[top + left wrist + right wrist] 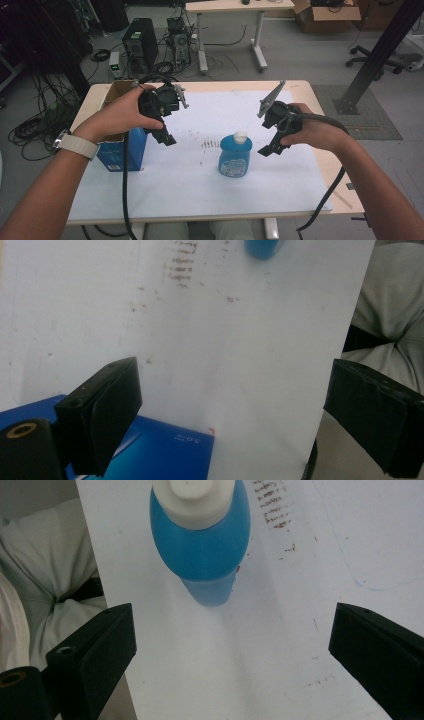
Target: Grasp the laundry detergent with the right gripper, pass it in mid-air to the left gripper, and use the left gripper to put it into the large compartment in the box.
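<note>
- The person's two forearms come in from the near edge of the table, which is covered by a white sheet; a pale watch strap sits on the left wrist.
- A black cable hangs from the left tongs down across the sheet, and another trails from the right tongs past the right forearm.
- The blue bottle with a white cap stands upright on the sheet near the middle of the table, between the two tongs and touching neither.
- The right tongs are held in the air just beside the bottle on its right, released: in the right gripper view both jaws stand wide apart with the bottle beyond them and nothing between.
- The left tongs hover above the sheet to the bottle's left, also released; the left gripper view shows the jaws spread, with bare sheet between them.
- A blue box stands at the left edge of the table, just under the left hand, with an open cardboard box behind it.
- Faint brown marks dot the sheet behind the bottle.
- Beyond the table, a computer tower and tangled cables lie on the floor.
</note>
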`<state>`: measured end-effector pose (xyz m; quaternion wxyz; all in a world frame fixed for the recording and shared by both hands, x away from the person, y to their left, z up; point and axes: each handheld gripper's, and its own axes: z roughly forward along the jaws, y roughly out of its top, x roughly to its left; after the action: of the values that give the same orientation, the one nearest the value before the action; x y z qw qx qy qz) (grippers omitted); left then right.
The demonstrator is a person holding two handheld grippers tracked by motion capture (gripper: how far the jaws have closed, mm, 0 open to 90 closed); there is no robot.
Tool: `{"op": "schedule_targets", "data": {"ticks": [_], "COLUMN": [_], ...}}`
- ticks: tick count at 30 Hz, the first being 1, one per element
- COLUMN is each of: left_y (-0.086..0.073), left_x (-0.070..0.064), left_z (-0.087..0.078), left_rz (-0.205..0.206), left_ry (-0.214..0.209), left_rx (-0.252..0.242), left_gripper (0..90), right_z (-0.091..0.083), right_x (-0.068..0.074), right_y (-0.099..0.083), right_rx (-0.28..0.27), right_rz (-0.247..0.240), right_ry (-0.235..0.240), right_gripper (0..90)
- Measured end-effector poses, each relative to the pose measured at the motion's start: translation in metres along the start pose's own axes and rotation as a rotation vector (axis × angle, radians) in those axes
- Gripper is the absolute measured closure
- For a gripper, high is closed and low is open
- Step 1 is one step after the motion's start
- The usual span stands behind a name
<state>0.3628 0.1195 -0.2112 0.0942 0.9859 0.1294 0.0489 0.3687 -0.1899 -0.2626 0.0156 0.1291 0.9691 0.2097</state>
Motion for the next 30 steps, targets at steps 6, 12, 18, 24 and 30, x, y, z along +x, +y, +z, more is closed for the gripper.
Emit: {"op": "schedule_targets", "data": {"ticks": [6, 12, 18, 24, 30], "left_y": [0.0003, -0.0012, -0.0002, 0.0014, 0.0008], "left_x": [-0.0022, -0.0039, -0.0066, -0.0076, -0.0065], "left_z": [-0.0010, -0.0029, -0.0029, -0.0019, -0.0018], "left_rz": [-0.003, -0.011, -0.007, -0.006, -0.008], "left_ry": [0.003, 0.011, 0.014, 0.014, 0.014], "left_rx": [-0.004, -0.008, -0.004, -0.006, -0.007], "left_gripper": [8.3, 8.2, 8.2, 8.2, 8.0], "right_z": [-0.0032, -0.0032, -0.0005, 0.0020, 0.0045], "right_x": [0.0015, 0.0030, 0.0036, 0.0028, 0.0019], "right_y": [-0.0016, -0.0044, -0.0055, -0.0072, -0.0085], "right_rx": [-0.012, -0.029, -0.034, -0.044, -0.053], "right_rz": [0.001, -0.005, -0.007, -0.012, -0.025], "right_ry": [-0.001, 0.005, 0.009, 0.013, 0.023], "right_gripper": [4.2, 4.4, 4.4, 4.3, 4.4]}}
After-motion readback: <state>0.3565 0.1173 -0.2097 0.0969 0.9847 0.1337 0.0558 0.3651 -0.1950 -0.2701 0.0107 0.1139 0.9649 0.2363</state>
